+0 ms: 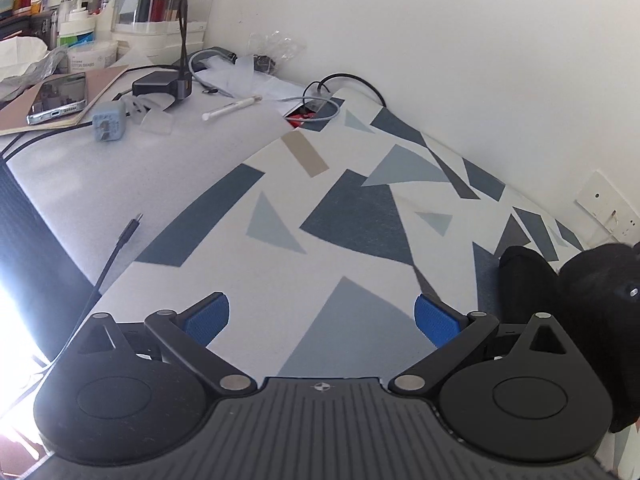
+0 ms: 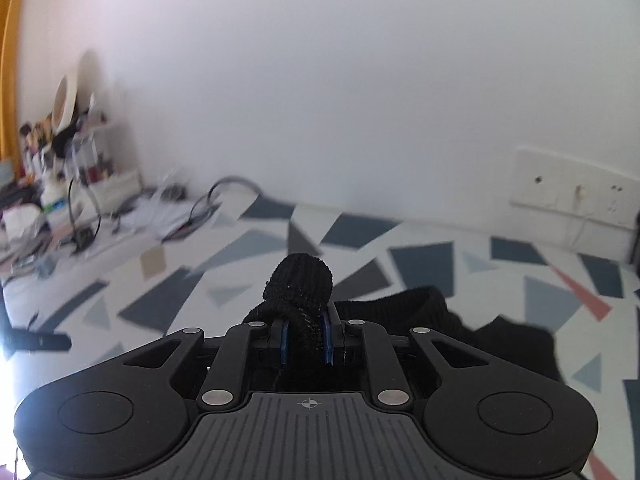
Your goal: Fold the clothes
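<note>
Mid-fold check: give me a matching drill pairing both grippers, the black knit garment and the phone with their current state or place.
1. left gripper
2. right gripper
3. black knit garment
4. phone

a. lying on brown board
b. jaws wide, nothing between
c. bunched between blue pads
d. shut on fabric

Pairs: 1-b, 2-d, 3-c, 4-a

Patterned cloth [image 1: 320, 208] ahead lies bare, open passage across middle. Clutter blocks far left: phone [image 1: 60, 96], charger [image 1: 106, 122], cables [image 1: 320, 108], jars [image 1: 86, 46]. Wall [image 1: 440, 40] closes far side. Black garment [image 1: 524, 276] heaped at right.
</note>
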Available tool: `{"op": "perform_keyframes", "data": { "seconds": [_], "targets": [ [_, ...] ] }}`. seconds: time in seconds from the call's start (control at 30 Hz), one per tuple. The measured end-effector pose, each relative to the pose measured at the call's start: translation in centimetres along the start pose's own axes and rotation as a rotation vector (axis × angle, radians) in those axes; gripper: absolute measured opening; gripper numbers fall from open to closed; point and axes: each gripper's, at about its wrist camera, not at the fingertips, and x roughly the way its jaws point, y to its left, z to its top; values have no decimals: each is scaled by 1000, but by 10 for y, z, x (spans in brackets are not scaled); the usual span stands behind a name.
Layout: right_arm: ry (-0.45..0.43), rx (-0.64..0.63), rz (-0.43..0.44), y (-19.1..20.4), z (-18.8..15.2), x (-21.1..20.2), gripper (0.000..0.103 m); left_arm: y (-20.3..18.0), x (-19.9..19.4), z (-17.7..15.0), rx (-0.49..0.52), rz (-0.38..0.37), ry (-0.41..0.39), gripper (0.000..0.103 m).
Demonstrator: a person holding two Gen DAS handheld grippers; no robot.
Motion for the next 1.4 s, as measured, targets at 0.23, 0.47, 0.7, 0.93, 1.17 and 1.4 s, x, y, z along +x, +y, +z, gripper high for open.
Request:
{"op": "perform_keyframes", "data": {
  "seconds": [0.23, 0.47, 0.7, 0.93, 1.17, 1.4],
  "targets": [
    [180, -78, 0, 41, -16, 7, 33, -3, 12, 0, -6, -77, 51, 101],
    [105, 98, 62, -25, 2, -55, 77, -61, 38, 19, 34, -273, 102, 101],
    [129, 248, 34, -75, -8, -51, 68, -143, 61, 20, 153, -482, 199, 101],
    [235, 495, 150, -101, -17, 13, 28, -151, 96, 18, -90, -618, 336, 82],
    [219, 458, 199, -96, -27, 16, 22, -152, 137, 21, -246, -614, 463, 58],
    [103, 435, 191, -92, -14, -3, 20, -156, 97, 45, -132, -675, 173, 6]
  ]
}}
